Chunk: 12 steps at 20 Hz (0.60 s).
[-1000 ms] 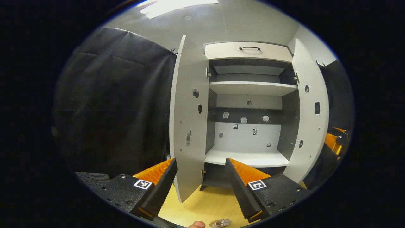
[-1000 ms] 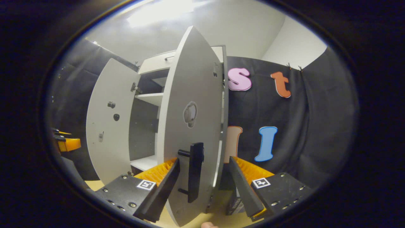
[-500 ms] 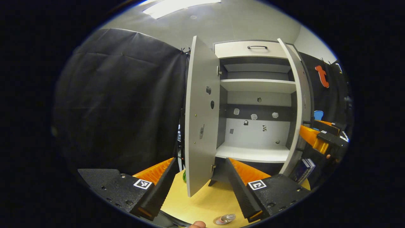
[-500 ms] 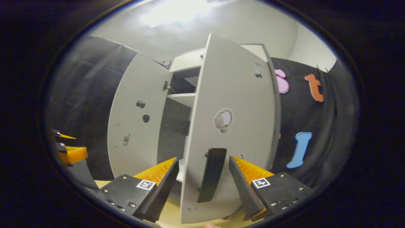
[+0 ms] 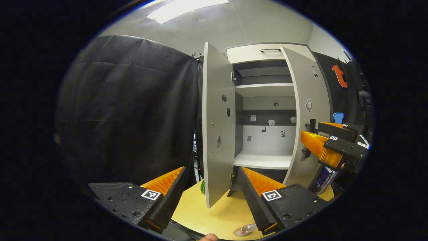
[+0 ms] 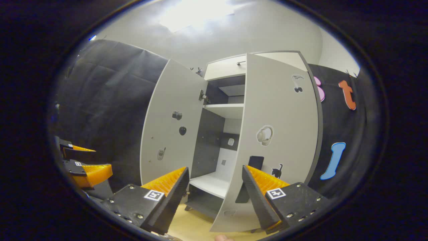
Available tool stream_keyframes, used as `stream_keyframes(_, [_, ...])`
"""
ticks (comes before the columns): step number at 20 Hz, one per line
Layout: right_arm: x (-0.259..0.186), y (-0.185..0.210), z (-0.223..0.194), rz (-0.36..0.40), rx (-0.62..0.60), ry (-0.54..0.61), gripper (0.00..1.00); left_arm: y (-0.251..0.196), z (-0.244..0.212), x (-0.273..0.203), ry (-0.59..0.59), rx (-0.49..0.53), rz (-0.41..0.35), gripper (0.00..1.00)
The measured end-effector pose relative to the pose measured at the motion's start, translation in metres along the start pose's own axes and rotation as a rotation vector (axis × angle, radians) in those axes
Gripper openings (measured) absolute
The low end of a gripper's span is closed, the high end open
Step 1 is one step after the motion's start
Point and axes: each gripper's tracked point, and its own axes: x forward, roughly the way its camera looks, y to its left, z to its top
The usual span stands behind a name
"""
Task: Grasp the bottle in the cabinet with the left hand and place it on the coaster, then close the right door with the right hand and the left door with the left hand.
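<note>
Grey right door [image 6: 277, 140] half swung toward the cabinet [image 5: 264, 53], left door [image 5: 215, 124] wide open.

Bottle [image 5: 246, 229] lies on the coaster [image 5: 239, 232] on the table [image 5: 214, 214], at the bottom edge of the left gripper view, so the placing looks done. Right gripper [image 6: 215, 187] has its jaws spread wide, holding nothing, with the right door's lower edge between them; the dark handle [image 6: 249, 180] sits just by one finger. Left gripper [image 5: 210, 187] is likewise wide open and empty, near the left door's edge. Remaining: finish shutting the right door, then the left.
</note>
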Motion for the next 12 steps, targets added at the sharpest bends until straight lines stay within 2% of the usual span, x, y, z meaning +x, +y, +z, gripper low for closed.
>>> stream_keyframes(5, [-0.009,-0.004,0.01,-0.023,0.044,-0.01,0.95,0.004,0.009,-0.002,-0.016,-0.014,-0.011,0.94])
stream_keyframes(12, [-0.01,-0.013,0.016,-0.078,0.066,-0.015,0.95,0.03,0.027,0.022,-0.048,-0.034,-0.013,0.94])
